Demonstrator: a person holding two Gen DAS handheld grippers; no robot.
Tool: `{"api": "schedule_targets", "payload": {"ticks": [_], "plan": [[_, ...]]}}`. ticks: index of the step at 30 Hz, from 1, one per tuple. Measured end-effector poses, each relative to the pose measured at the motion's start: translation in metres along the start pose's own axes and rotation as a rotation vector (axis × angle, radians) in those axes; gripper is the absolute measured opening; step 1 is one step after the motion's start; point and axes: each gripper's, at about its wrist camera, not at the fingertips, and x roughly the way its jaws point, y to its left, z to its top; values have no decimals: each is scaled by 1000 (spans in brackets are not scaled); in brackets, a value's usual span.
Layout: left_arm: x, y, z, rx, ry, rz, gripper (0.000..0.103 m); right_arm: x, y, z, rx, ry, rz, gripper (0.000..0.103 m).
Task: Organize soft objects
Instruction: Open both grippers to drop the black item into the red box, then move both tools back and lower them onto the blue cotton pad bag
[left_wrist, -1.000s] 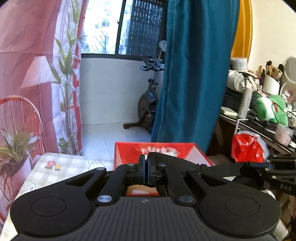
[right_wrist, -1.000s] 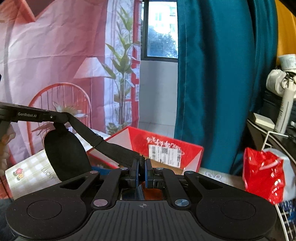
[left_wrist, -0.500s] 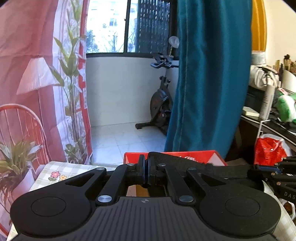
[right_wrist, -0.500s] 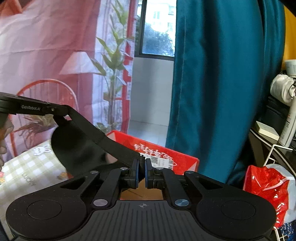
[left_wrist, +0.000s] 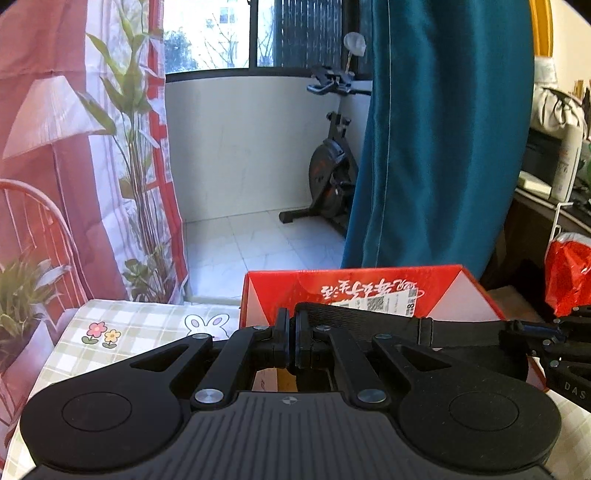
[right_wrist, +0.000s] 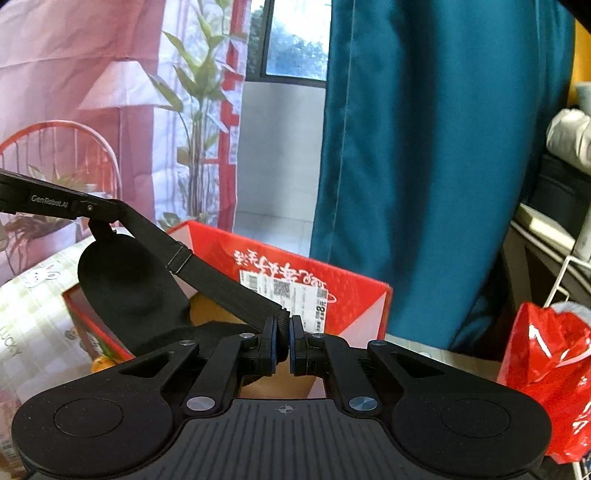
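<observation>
A black eye mask with an elastic strap (right_wrist: 125, 288) hangs stretched between my two grippers over an open red cardboard box (right_wrist: 332, 291). My right gripper (right_wrist: 283, 341) is shut on one end of the strap. My left gripper (left_wrist: 291, 341) is shut on the other end; the strap (left_wrist: 373, 319) runs right from it toward the right gripper body (left_wrist: 554, 350). The mask's padded cup hangs over the box's left part. The red box also shows in the left wrist view (left_wrist: 369, 291).
A checked tablecloth with rabbit and flower prints (left_wrist: 122, 332) covers the table under the box. A teal curtain (left_wrist: 436, 140) hangs behind. A red plastic bag (right_wrist: 546, 373) sits at the right. An exercise bike (left_wrist: 332, 173) stands on the balcony floor. An orange object (right_wrist: 101, 365) lies in the box.
Both grippers have moved closer to the box and lower, still holding the strap taut. The mask's cup now hangs over the box opening. The views shifted slightly leftward.
</observation>
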Motion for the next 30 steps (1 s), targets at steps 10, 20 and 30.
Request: {"api": "schedule_targets", "payload": {"ticks": [10,20,30], "plan": [[9,4,-13,7,78,-31,39,24,4,-9,-24,59,-52,26],[-39,1,-26,4,75,-100,42,-20,12,-21,48,24,8,28],[-94,-12,-71,9,115,-201,42,-88,35,-47,157,-41,90,28]]}}
